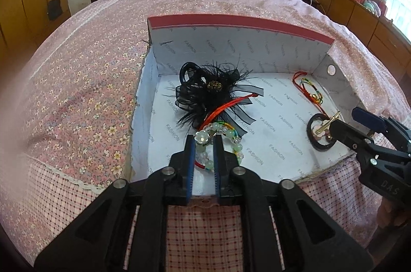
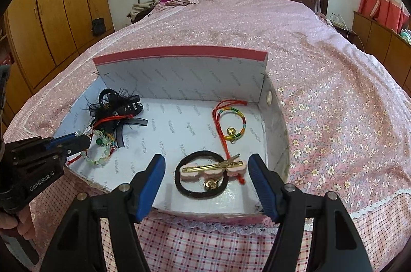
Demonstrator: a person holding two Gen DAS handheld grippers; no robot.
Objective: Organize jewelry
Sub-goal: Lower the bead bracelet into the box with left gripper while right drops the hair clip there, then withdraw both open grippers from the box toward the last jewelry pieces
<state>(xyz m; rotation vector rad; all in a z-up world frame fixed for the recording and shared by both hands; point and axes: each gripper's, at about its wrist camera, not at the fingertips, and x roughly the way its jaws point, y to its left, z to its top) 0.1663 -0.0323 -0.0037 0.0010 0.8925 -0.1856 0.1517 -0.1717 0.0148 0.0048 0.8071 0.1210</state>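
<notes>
Counted in box (image 2: 179,74): 1 black feather bow (image 1: 205,92), 1 bead bracelet (image 1: 218,141), 1 black hair tie (image 2: 203,174), 1 gold clip with pink flowers (image 2: 213,167), 1 rainbow cord bracelet (image 2: 235,125), 2 small gold bells (image 2: 230,132) (image 2: 211,184). Red cords: at least 2, exact count unclear. Grippers: 2, left (image 1: 203,156) and right (image 2: 206,182).

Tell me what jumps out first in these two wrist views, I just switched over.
The black feathered hair bow dominates the box's left side, with the left gripper closed around the green beaded bracelet just in front of it. On the right, the open right gripper frames a black hair tie with a gold hair clip lying across it; a rainbow cord bracelet sits behind.
</notes>
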